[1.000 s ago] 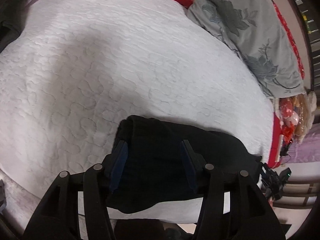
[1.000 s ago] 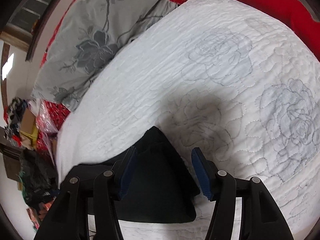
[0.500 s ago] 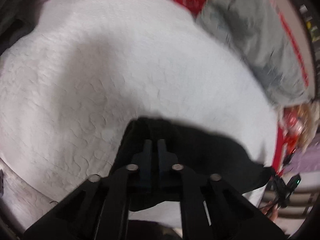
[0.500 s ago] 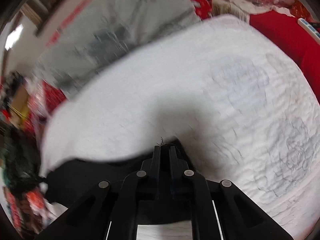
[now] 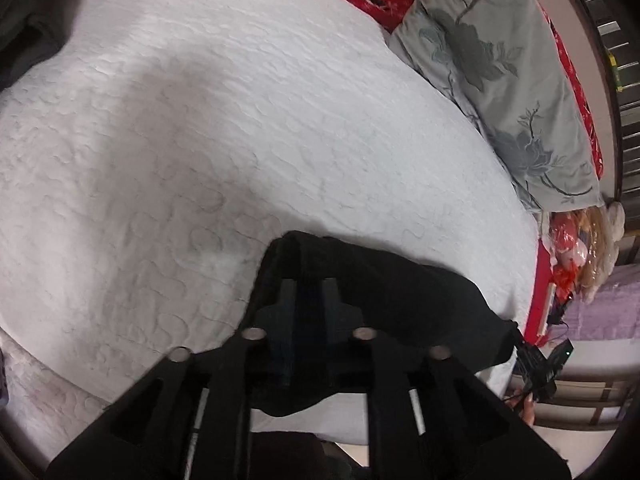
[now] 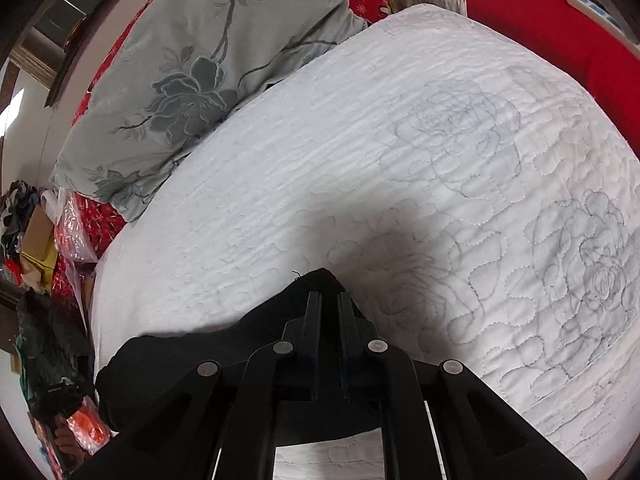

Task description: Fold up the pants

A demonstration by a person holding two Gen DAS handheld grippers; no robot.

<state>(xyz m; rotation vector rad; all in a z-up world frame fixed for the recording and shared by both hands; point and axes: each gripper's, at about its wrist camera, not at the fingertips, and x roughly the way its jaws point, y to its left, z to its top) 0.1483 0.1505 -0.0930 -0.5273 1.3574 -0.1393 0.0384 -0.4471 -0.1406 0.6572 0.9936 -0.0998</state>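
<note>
pants (image 5: pixel 400 300): black bundle at near edge of white quilt (image 5: pixel 200 140) | left gripper (image 5: pixel 308 288): jaws pinching one end | right gripper (image 6: pixel 329 300): jaws pinching opposite corner | handling: likely soft, light, limp, sags between grips; hold at corners, hems

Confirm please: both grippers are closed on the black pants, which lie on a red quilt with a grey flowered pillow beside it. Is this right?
Not quite: the quilt is white, not red, as the right wrist view shows; red fabric appears only beyond its edges. The rest holds: the left gripper and right gripper are both closed on the black pants, and a grey flowered pillow lies beside the quilt.
</note>
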